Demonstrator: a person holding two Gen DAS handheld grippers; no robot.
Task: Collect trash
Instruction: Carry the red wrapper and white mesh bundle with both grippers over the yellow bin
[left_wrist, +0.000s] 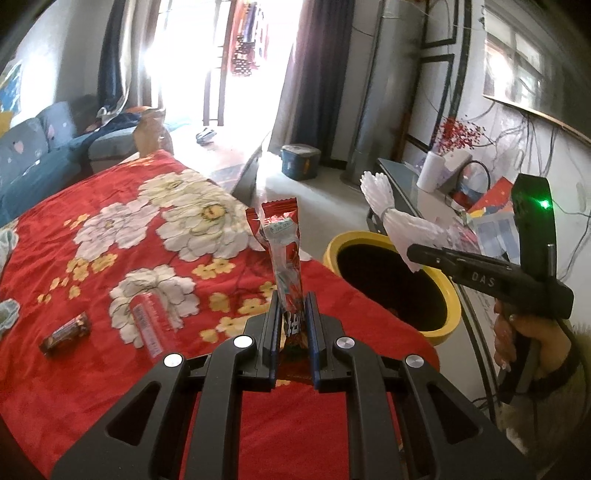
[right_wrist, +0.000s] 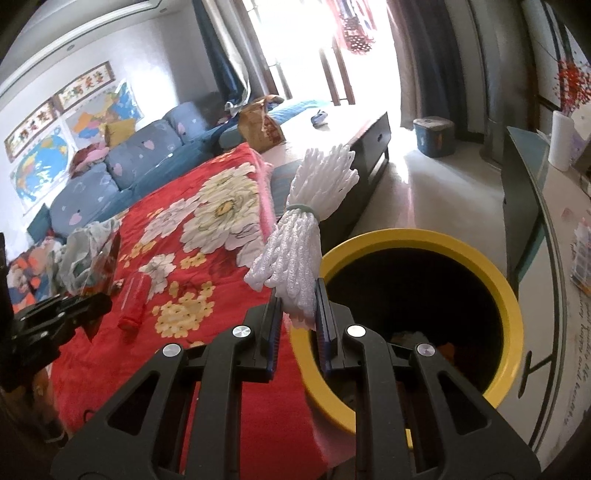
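My left gripper (left_wrist: 293, 314) is shut on a long red snack wrapper (left_wrist: 284, 258) that stands upright over the red floral blanket (left_wrist: 110, 369). My right gripper (right_wrist: 301, 306) is shut on a white foam net bundle (right_wrist: 306, 236) tied with a green band, held over the near rim of the yellow bin (right_wrist: 513, 306). The left wrist view has that bundle (left_wrist: 395, 221) above the bin (left_wrist: 448, 291), which stands beside the blanket's right edge. A brown candy wrapper (left_wrist: 66, 334) and a red tube wrapper (left_wrist: 147, 321) lie on the blanket.
A crumpled clear plastic bag (right_wrist: 79, 254) lies on the blanket's far left. A blue sofa (right_wrist: 147, 155) is behind, a dark low table (right_wrist: 373, 147) ahead, a glass-topped bench (right_wrist: 532, 206) at right with a paper roll (right_wrist: 561, 140). A blue bucket (right_wrist: 434, 136) stands on the floor.
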